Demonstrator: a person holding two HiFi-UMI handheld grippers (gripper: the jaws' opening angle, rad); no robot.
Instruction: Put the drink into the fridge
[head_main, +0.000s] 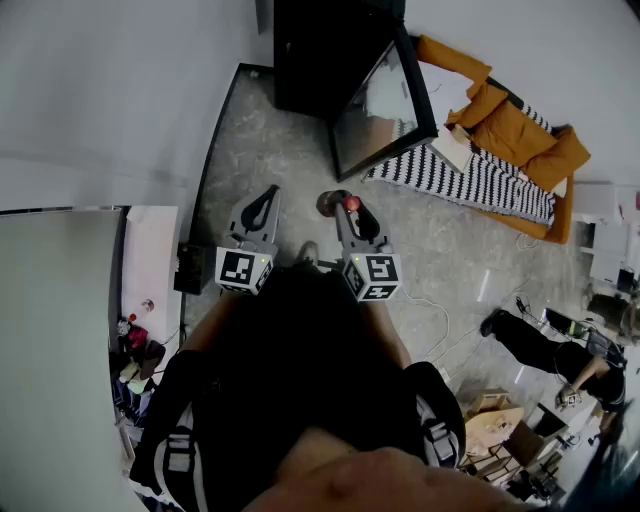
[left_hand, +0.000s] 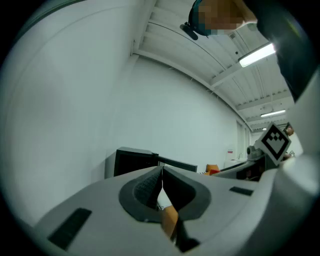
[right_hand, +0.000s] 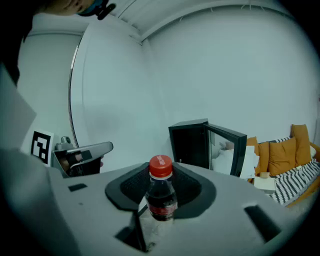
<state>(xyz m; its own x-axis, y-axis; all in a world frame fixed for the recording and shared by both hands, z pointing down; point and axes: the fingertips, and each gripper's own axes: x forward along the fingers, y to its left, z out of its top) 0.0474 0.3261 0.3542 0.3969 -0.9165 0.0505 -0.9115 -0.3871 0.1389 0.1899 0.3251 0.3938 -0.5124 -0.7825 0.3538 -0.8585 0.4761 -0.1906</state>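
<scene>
STEP: carrying | right gripper (right_hand: 161, 176) clamped on upright drink (right_hand: 161, 200) | left gripper (left_hand: 161, 184) closed, empty | fridge (head_main: 318, 62) far ahead, door (head_main: 386, 100) open | NEXT: likely close in, reach the drink inside.

Speckled grey floor (head_main: 285, 150) with a black fridge (head_main: 310, 60), door open, a striped mat (head_main: 470, 180) and cardboard boxes (head_main: 490, 425).
</scene>
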